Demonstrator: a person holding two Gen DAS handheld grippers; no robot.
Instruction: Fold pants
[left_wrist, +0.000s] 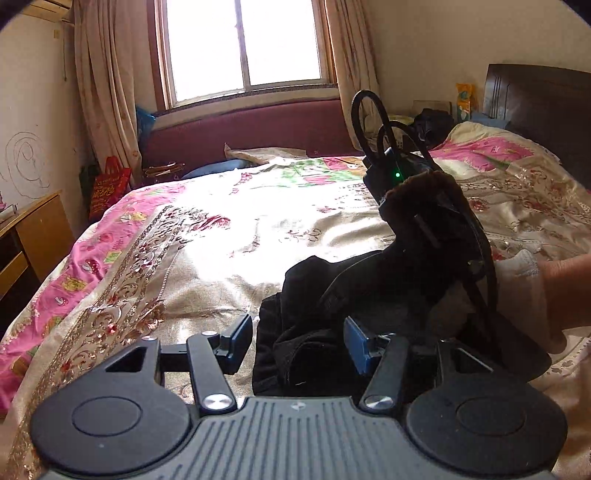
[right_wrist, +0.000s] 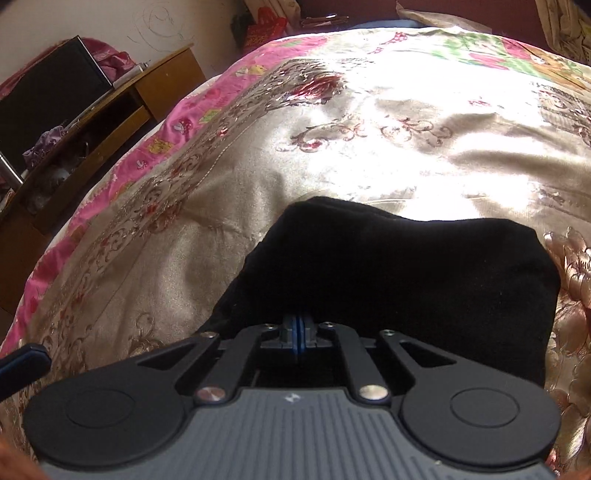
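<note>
Setting: a bed (left_wrist: 258, 221) with a patterned gold and pink cover fills both views; window at upper centre of the left view.
Pants: black pants (right_wrist: 406, 273) lie bunched into a compact dark bundle on the cover, lower centre of the right view, lower centre-right of the left view (left_wrist: 314, 314).
Long axis: in the right view the bundle runs left to right across the frame, square to the fingers.
Left gripper: the left gripper (left_wrist: 299, 338) has its jaws apart; the bundle's near edge sits between the blue pads (left_wrist: 240, 338), which do not appear to press on it.
Right gripper: the right gripper (right_wrist: 298, 334) has its jaws drawn together at the bundle's near edge; whether cloth is pinched between them cannot be told.
Nearer hand: judged the right, directly against the pants.
Hand: a hand (left_wrist: 561, 291) at the right edge of the left view carries the right gripper.
</note>
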